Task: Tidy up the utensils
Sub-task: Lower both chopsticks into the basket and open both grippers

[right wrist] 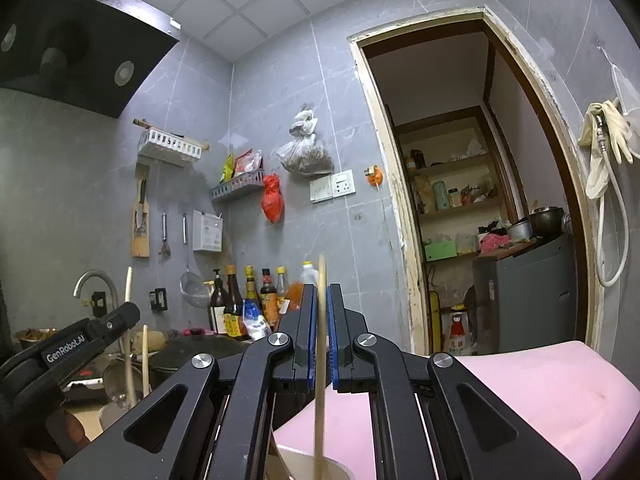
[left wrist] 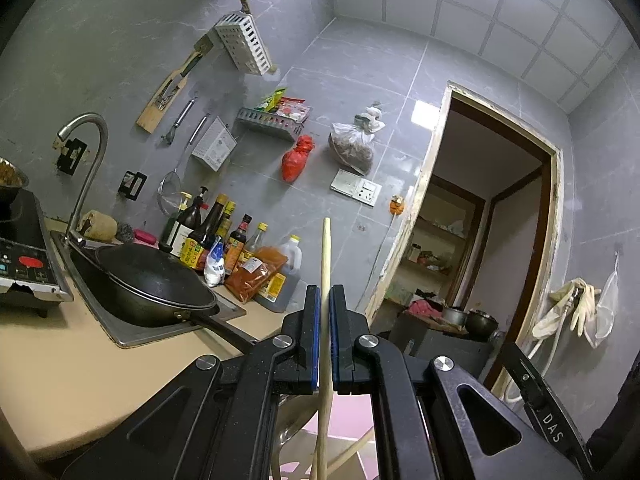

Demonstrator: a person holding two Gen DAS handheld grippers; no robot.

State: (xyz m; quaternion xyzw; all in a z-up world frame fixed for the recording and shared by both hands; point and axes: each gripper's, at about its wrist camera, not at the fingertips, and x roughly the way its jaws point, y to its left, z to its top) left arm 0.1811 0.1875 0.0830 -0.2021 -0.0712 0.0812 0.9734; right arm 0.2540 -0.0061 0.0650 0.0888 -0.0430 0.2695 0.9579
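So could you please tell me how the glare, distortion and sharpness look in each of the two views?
Left wrist view: strong fisheye bend, black vignette corners, glare on the wall tile, chopstick sharp in the left gripper. Right wrist view: door frame bowed, corners dark, right gripper sharp, little glare.

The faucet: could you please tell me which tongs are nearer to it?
Left. The left tongs are over by the faucet; the right tongs are farther right, toward the doorway.

left gripper point(left wrist: 325, 304) jaws clamping upright chopstick point(left wrist: 326, 256)
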